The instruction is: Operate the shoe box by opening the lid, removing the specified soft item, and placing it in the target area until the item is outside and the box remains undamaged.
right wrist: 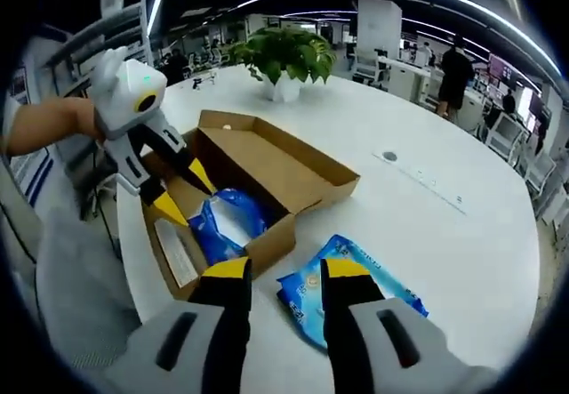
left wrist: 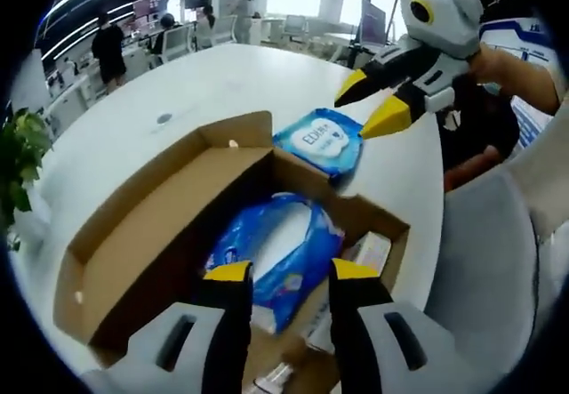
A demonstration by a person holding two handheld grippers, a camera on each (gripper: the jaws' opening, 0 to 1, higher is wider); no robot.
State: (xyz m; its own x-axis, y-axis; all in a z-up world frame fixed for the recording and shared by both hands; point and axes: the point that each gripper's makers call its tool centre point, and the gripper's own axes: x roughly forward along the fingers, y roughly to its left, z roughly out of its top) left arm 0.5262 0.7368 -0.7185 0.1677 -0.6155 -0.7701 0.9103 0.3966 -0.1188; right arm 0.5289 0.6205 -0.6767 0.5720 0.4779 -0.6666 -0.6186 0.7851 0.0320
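Both claws are released: the left gripper (left wrist: 284,274) hovers with jaws apart over the blue soft pack (left wrist: 276,256) lying inside the open cardboard shoe box (left wrist: 142,234), and the right gripper (right wrist: 286,271) hangs with jaws spread above a blue wet-wipe packet (right wrist: 351,287) resting outside the box on the white table (right wrist: 444,225), just beside its wall. A potted plant (right wrist: 284,56) stands beyond
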